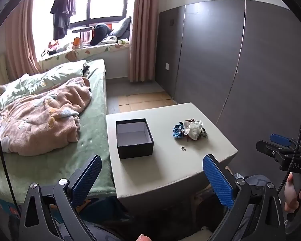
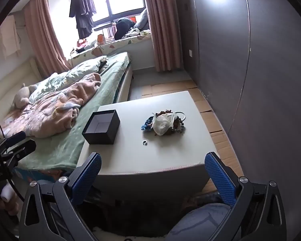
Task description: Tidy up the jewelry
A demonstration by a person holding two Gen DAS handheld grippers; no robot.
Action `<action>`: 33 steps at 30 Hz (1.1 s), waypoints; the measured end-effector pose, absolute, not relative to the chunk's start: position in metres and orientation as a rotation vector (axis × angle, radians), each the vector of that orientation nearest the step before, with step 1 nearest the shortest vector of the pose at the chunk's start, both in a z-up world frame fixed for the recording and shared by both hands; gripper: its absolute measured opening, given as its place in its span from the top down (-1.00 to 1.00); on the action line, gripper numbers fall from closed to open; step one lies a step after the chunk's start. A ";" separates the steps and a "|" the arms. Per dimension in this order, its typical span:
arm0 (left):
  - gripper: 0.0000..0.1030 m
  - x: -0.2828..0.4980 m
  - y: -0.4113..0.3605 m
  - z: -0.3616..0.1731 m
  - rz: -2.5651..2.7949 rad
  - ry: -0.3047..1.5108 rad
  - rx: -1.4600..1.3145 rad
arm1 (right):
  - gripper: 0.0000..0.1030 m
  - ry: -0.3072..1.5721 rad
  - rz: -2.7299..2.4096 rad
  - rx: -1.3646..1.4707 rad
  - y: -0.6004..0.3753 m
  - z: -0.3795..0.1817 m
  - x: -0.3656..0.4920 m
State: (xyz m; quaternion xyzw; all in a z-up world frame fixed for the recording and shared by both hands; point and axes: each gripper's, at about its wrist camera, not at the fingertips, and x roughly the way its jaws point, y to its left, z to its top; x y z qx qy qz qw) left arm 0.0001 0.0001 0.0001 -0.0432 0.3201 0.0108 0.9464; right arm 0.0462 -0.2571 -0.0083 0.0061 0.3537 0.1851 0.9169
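An open, empty black box stands on the left part of a pale low table. A pile of jewelry with bead bracelets and a white pouch lies to its right. A small silver ring lies alone in front of the pile. My left gripper is open and empty, held back from the table's near edge. My right gripper is open and empty, also short of the table. Each gripper shows at the edge of the other's view.
A bed with a green sheet and pink blanket lies against the table's left side. A dark grey wardrobe wall runs along the right. Cardboard sheets cover the floor beyond the table. A window sill with clutter is far back.
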 end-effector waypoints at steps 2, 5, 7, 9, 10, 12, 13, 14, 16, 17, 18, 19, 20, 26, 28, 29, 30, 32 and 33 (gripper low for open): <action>-0.96 0.000 0.000 0.000 0.022 0.657 -0.089 | -1.00 0.726 0.383 0.022 -0.257 -0.008 0.046; -0.96 -0.003 0.002 0.000 0.021 0.655 -0.096 | -1.00 0.725 0.385 0.018 -0.256 -0.007 0.045; -0.96 -0.004 0.005 -0.001 0.022 0.650 -0.099 | -1.00 0.720 0.387 0.015 -0.256 -0.007 0.045; -0.96 -0.003 0.007 0.000 0.020 0.649 -0.110 | -1.00 0.716 0.389 0.011 -0.256 -0.006 0.043; -0.96 -0.003 0.006 0.000 0.018 0.648 -0.107 | -1.00 0.713 0.390 0.011 -0.258 -0.007 0.043; -0.96 -0.005 0.004 -0.002 0.017 0.644 -0.102 | -1.00 0.711 0.396 0.014 -0.261 -0.010 0.040; -0.96 -0.006 0.002 0.000 0.018 0.641 -0.097 | -1.00 0.712 0.397 0.015 -0.259 -0.009 0.043; -0.96 -0.006 0.001 0.001 0.019 0.640 -0.095 | -1.00 0.709 0.395 0.010 -0.258 -0.008 0.042; -0.96 -0.007 0.001 0.001 0.017 0.636 -0.094 | -1.00 0.705 0.391 0.004 -0.256 -0.008 0.041; -0.96 -0.009 0.000 0.001 0.018 0.633 -0.092 | -1.00 0.704 0.391 0.002 -0.255 -0.007 0.041; -0.96 -0.010 -0.001 0.001 0.019 0.631 -0.091 | -1.00 0.703 0.393 0.005 -0.256 -0.008 0.041; -0.96 -0.011 -0.002 0.002 0.019 0.629 -0.089 | -1.00 0.701 0.394 0.009 -0.256 -0.008 0.041; -0.96 -0.012 -0.003 0.002 0.019 0.627 -0.087 | -1.00 0.699 0.395 0.010 -0.257 -0.009 0.041; -0.96 -0.014 -0.005 0.006 0.031 0.616 -0.079 | -1.00 0.689 0.396 0.019 -0.259 -0.006 0.037; -0.96 -0.015 -0.006 0.006 0.030 0.616 -0.078 | -1.00 0.686 0.394 0.022 -0.259 -0.005 0.038; -0.96 -0.015 -0.005 0.006 0.031 0.615 -0.078 | -1.00 0.684 0.394 0.024 -0.259 -0.004 0.038; -0.96 -0.015 -0.005 0.006 0.030 0.614 -0.078 | -1.00 0.683 0.395 0.026 -0.260 -0.004 0.038; -0.96 -0.015 -0.006 0.006 0.031 0.613 -0.072 | -1.00 0.680 0.396 0.029 -0.260 -0.004 0.038; -0.96 -0.016 -0.006 0.006 0.029 0.612 -0.068 | -1.00 0.680 0.396 0.029 -0.258 -0.004 0.038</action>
